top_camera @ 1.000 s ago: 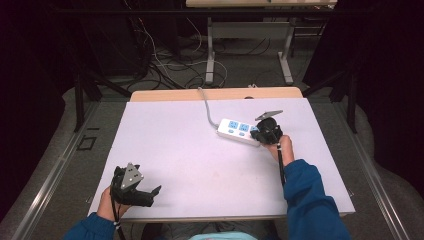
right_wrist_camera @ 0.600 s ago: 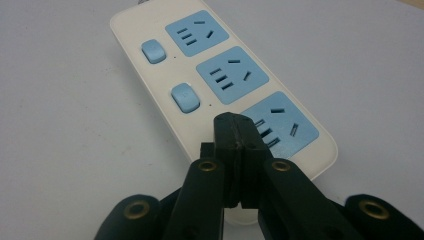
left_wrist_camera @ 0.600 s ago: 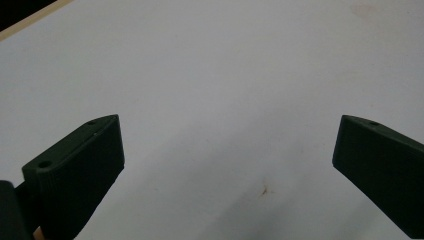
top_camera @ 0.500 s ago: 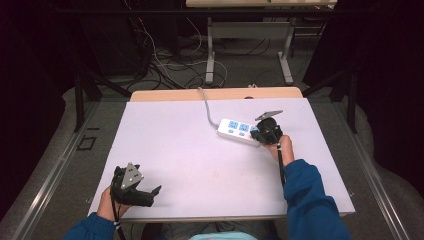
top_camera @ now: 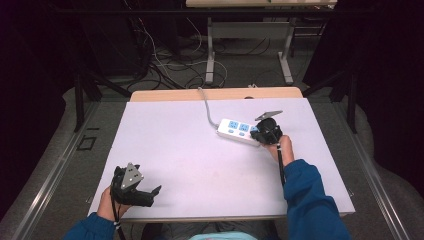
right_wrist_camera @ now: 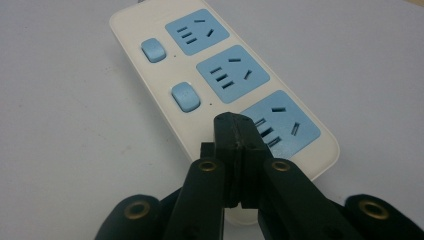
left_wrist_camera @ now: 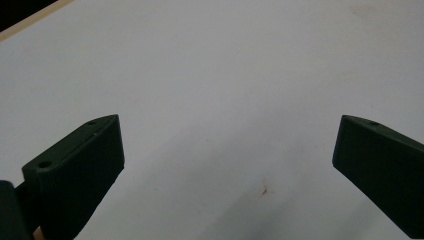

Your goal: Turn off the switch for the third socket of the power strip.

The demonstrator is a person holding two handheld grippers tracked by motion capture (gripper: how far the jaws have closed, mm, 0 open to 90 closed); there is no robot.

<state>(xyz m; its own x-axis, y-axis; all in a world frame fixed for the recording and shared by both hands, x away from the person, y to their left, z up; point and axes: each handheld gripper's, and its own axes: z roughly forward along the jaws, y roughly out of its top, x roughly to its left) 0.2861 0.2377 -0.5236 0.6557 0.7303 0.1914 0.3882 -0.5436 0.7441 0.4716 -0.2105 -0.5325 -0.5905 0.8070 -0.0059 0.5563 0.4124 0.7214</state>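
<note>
A white power strip [top_camera: 234, 130] with blue sockets and two visible blue rocker switches [right_wrist_camera: 185, 96] lies on the white table, right of centre. My right gripper [top_camera: 261, 134] is shut, nothing between its jaws. In the right gripper view its joined tips [right_wrist_camera: 234, 125] rest over the strip's near end, beside the nearest socket [right_wrist_camera: 280, 122] and in line with the switches. What lies under the tips is hidden. My left gripper [top_camera: 154, 194] stands open above bare tabletop at the front left corner; in the left gripper view [left_wrist_camera: 227, 150] its jaws are wide apart and empty.
The strip's grey cable [top_camera: 207, 107] runs off the table's far edge. The white table sheet [top_camera: 170, 140] has a wooden strip along the back. Beyond it are table legs and loose cables on the floor [top_camera: 165, 65].
</note>
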